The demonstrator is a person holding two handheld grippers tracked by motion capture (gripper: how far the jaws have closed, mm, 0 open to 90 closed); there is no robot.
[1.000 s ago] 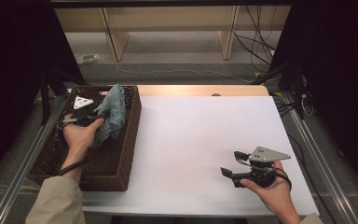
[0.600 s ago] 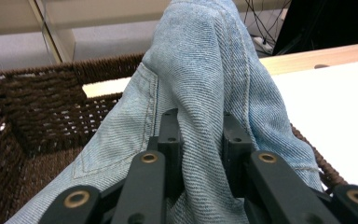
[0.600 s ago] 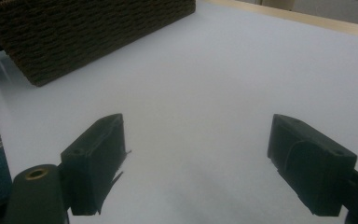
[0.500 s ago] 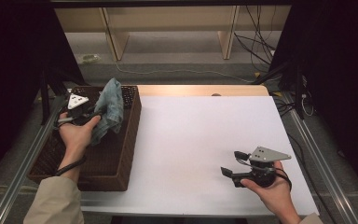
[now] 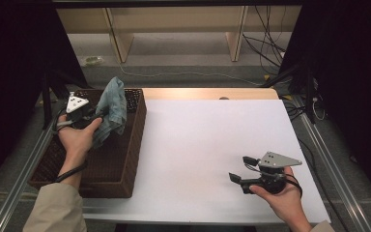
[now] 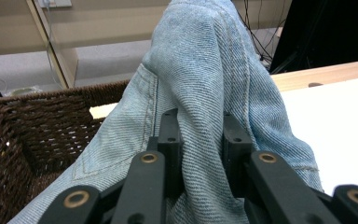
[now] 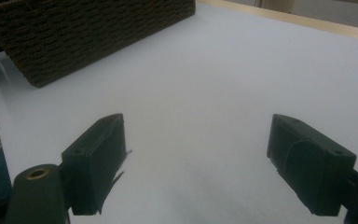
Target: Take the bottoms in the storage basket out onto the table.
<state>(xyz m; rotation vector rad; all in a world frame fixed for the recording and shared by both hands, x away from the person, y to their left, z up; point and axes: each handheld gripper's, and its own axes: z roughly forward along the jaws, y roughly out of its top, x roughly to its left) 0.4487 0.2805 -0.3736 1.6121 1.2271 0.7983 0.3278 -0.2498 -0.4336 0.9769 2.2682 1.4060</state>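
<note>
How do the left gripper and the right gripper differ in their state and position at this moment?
The left gripper is shut on a fold of the denim cloth; the right gripper is open with nothing between its jaws. In the high view, the left gripper is held over the wicker basket, while the right gripper is over the white table. Both are black, with a grey three-cornered plate on top.
</note>
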